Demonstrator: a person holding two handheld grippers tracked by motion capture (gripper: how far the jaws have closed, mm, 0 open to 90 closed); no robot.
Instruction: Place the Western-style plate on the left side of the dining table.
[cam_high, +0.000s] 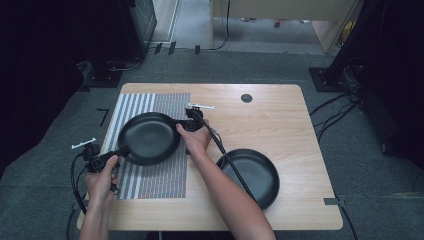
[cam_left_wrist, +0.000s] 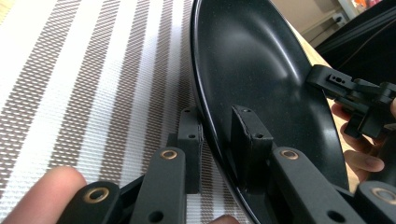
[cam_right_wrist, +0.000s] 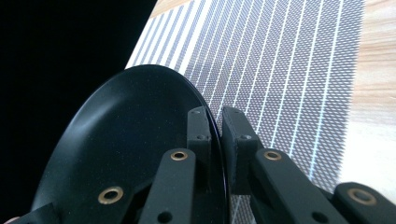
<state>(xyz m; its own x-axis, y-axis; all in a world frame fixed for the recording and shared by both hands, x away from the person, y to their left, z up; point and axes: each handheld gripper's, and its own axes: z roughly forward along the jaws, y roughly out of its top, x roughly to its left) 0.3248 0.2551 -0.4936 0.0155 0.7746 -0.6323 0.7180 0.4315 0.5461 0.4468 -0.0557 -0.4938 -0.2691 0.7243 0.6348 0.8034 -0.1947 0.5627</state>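
**Black plate pinched from both sides over the striped mat**

The plate's (cam_high: 148, 137) near rim is cut off in both gripper views. It's a shallow, glossy black round one, over the striped mat (cam_high: 165, 107) on the tabletop (cam_high: 270, 120). Left gripper (cam_high: 121, 150) has its jaws clamped on the lower-left rim, right gripper (cam_high: 186, 124) clamped on the opposite edge. A second black plate (cam_high: 255, 175) sits partly behind the right forearm.

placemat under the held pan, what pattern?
Striped placemat: brown-grey and white woven stripes, wide at one end, fine at the other. Clearest in the left gripper view.
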